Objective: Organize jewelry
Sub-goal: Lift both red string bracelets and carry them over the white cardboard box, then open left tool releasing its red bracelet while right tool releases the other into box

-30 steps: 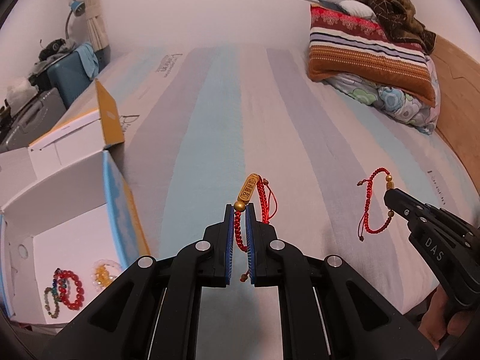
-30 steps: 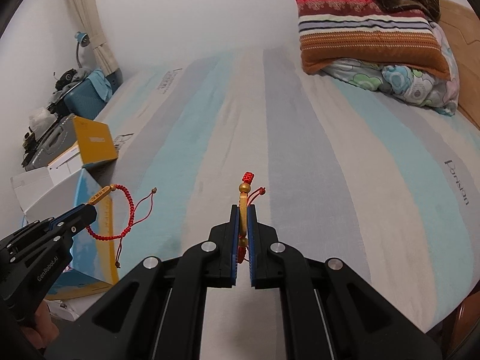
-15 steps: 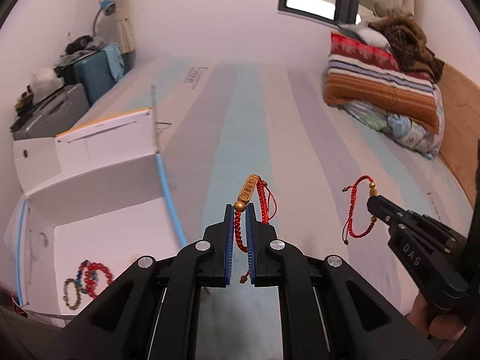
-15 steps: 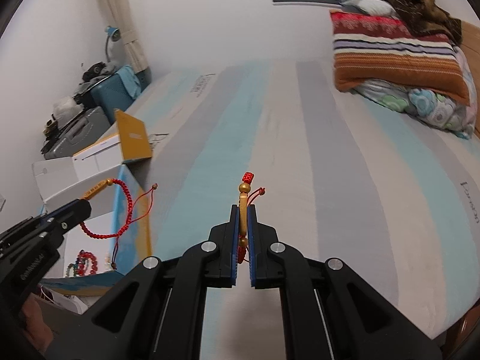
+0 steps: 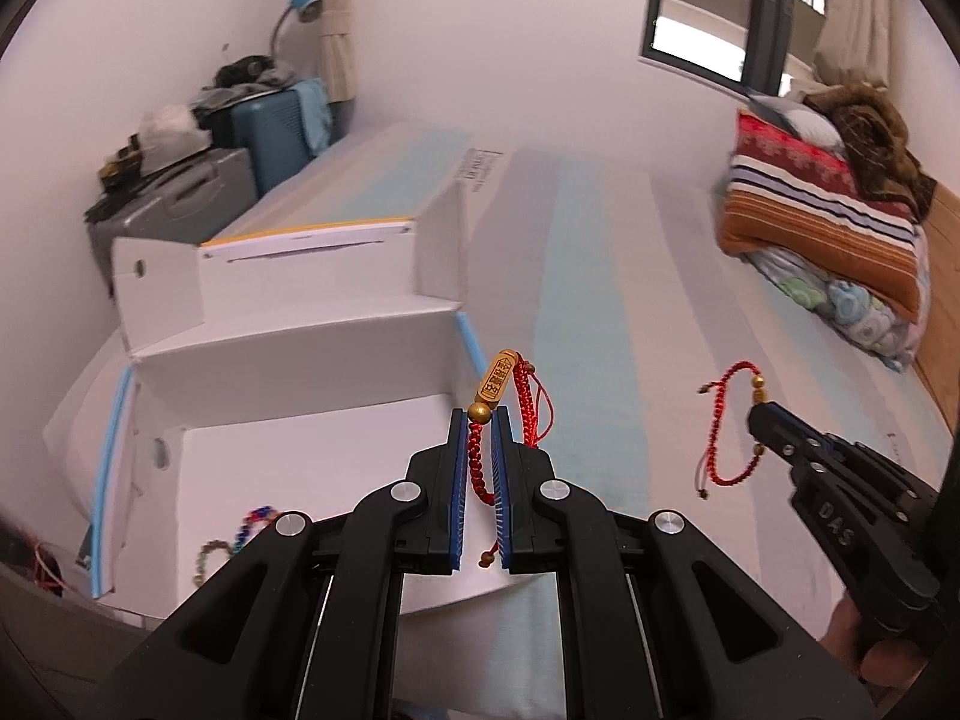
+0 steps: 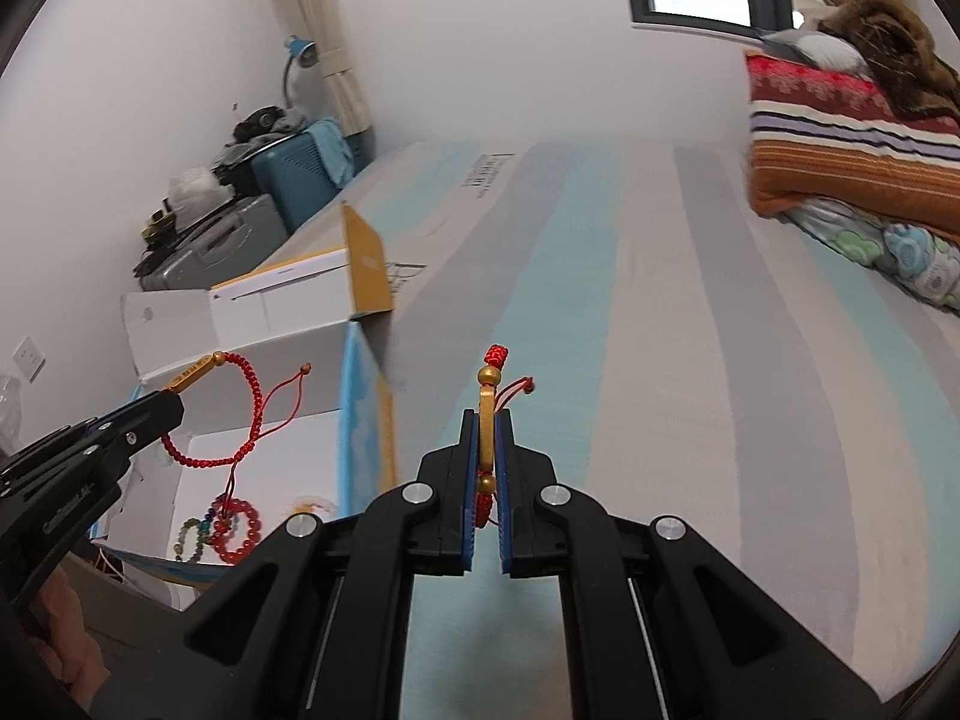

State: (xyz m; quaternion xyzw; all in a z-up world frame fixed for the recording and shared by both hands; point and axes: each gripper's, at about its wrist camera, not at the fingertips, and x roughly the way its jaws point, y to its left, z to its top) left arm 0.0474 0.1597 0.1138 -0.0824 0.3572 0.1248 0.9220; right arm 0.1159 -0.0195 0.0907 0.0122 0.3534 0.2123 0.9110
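Right wrist view: we see beaded bracelets [image 6: 222, 525] already lying in the open white box [image 6: 288, 456] beside the bed [image 6: 690, 300]. Our left hand-held gripper [image 5: 478, 420] is clamped on one red cord bracelet [image 5: 528, 396], our right hand-held gripper [image 6: 487, 420] on another [image 6: 487, 414]; both still have to go in.

walls white | window [image 5: 714, 12] dark-framed | striped bed [image 6: 690, 300] | suitcases [image 5: 204, 180] stacked
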